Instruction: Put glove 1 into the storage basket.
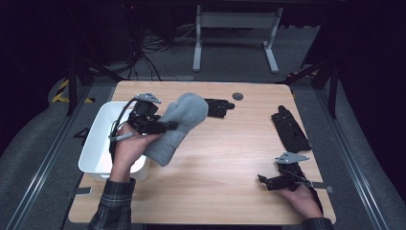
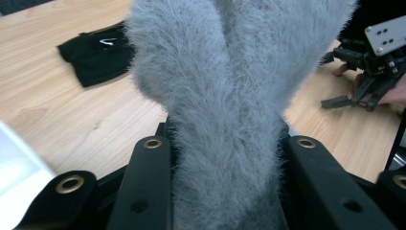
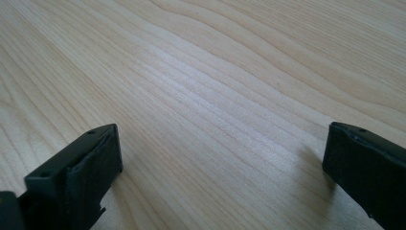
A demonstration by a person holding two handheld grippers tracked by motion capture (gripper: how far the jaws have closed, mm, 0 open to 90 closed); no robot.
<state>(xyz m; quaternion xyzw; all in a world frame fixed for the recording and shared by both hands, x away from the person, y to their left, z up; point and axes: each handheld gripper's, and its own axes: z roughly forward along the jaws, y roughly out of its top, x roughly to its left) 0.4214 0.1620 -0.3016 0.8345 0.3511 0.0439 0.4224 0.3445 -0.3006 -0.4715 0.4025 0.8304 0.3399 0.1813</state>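
Left claw (image 1: 165,127) grips grey sock (image 1: 179,125) near bench's left edge; right claw (image 3: 222,158) released; lift clear over white bin (image 1: 98,139) before dropping.

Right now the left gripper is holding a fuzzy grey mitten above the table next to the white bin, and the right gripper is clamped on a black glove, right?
Not quite: the right gripper is open over bare table, holding nothing, as the right gripper view shows. The left gripper does hold the grey mitten beside the white bin.
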